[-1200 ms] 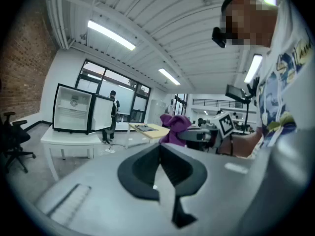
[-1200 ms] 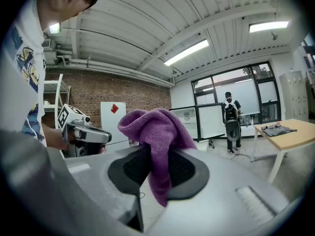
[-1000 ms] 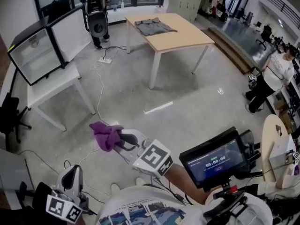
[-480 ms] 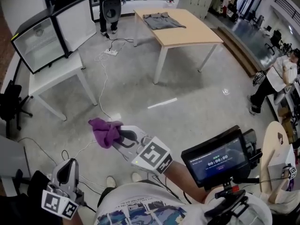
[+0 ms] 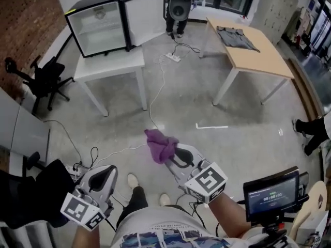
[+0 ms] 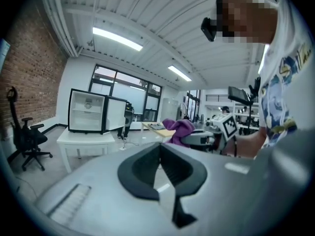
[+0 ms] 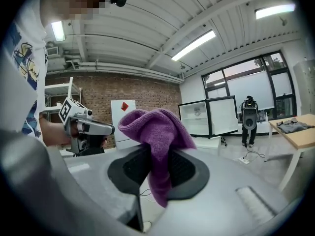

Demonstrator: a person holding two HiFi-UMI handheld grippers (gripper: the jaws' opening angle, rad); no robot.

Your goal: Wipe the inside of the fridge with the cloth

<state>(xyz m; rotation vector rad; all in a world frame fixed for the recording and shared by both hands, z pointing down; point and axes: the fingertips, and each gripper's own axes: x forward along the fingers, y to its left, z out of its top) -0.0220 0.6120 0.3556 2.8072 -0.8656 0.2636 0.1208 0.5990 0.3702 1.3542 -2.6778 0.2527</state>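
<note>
The small black fridge (image 5: 98, 27) stands on a white table (image 5: 111, 66) at the far left, its door (image 5: 146, 15) swung open and its white inside bare. My right gripper (image 5: 169, 154) is shut on a bunched purple cloth (image 5: 159, 144), held over the floor well short of the fridge. In the right gripper view the cloth (image 7: 156, 128) hangs between the jaws, with the fridge (image 7: 197, 116) beyond. My left gripper (image 5: 105, 173) is low at the left, shut and holding nothing. The left gripper view shows the fridge (image 6: 87, 111) ahead and the cloth (image 6: 179, 128) to the right.
A wooden table (image 5: 258, 56) with a grey garment (image 5: 235, 36) stands at the back right. A black office chair (image 5: 44, 79) is left of the white table. Cables and a power strip (image 5: 173, 58) cross the floor. A screen (image 5: 271, 195) sits at my lower right.
The view has swung left, so the fridge now lies near the top middle instead of the far left. The right gripper keeps the cloth. The left gripper shows further in at the bottom left.
</note>
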